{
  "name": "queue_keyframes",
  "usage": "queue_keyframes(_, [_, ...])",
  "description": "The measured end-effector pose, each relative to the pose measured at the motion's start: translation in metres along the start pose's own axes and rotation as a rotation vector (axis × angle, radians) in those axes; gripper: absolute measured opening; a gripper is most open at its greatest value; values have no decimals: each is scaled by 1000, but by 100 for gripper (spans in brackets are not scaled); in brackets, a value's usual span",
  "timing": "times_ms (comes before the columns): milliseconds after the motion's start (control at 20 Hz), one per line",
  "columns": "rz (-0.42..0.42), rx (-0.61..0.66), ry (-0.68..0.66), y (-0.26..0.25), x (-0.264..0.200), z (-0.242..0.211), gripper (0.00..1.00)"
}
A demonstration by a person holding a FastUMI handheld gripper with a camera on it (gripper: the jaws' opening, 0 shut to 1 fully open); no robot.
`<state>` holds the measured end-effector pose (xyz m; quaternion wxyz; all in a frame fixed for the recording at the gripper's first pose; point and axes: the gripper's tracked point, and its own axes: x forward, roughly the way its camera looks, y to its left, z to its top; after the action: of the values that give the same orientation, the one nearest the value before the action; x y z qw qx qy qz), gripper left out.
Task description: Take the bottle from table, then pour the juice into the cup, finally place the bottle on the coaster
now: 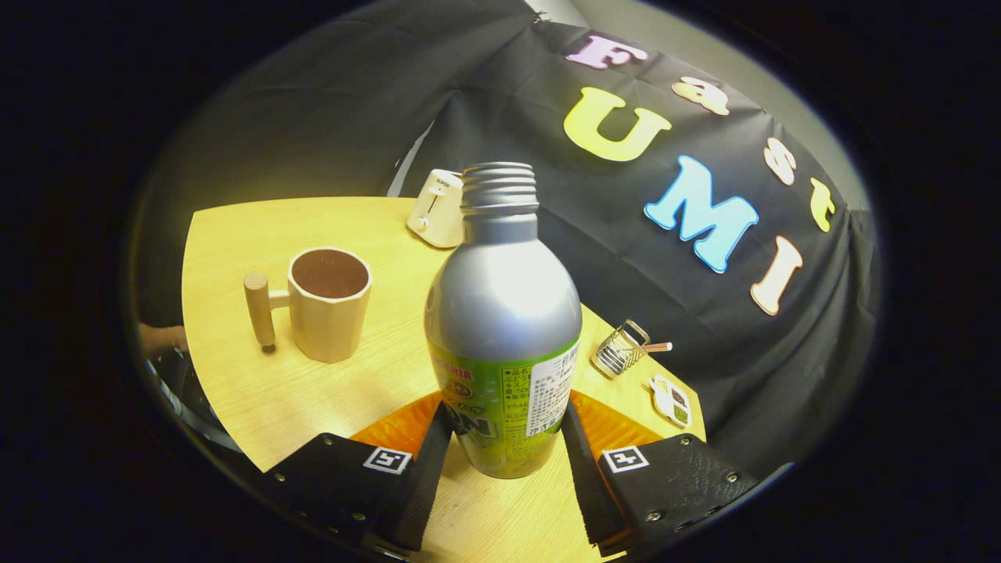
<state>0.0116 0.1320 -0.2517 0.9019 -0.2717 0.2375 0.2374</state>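
A silver bottle point(503, 313) with a green label and an uncapped threaded neck stands upright between my fingers. My gripper point(507, 418) is shut on the bottle, one finger pressing each side of its lower body. An orange coaster point(397, 428) lies on the wooden table point(250, 391) just behind the bottle's base, showing on both sides of it. A beige cup point(330, 305) with a wooden peg handle stands beyond my left finger, with dark liquid in it. I cannot tell whether the bottle's base touches the table.
A small cream toaster point(438, 207) sits at the table's far edge behind the bottle. A little wire rack point(622, 348) and a small flat item point(671, 400) lie beyond my right finger, near the table's right edge by the black cloth wall.
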Motion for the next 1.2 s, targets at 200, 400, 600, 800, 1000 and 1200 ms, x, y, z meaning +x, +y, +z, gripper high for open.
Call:
queue_keyframes(200, [3,-76,21,6,5,3,74])
queue_keyframes(400, [-2,-175,38,7,4,9,74])
queue_keyframes(600, [12,-272,53,8,8,14,74])
queue_keyframes(800, [13,-341,85,8,10,13,74])
queue_keyframes(1000, [14,-396,116,11,17,14,74])
queue_keyframes(1200, [0,-506,148,10,22,15,74])
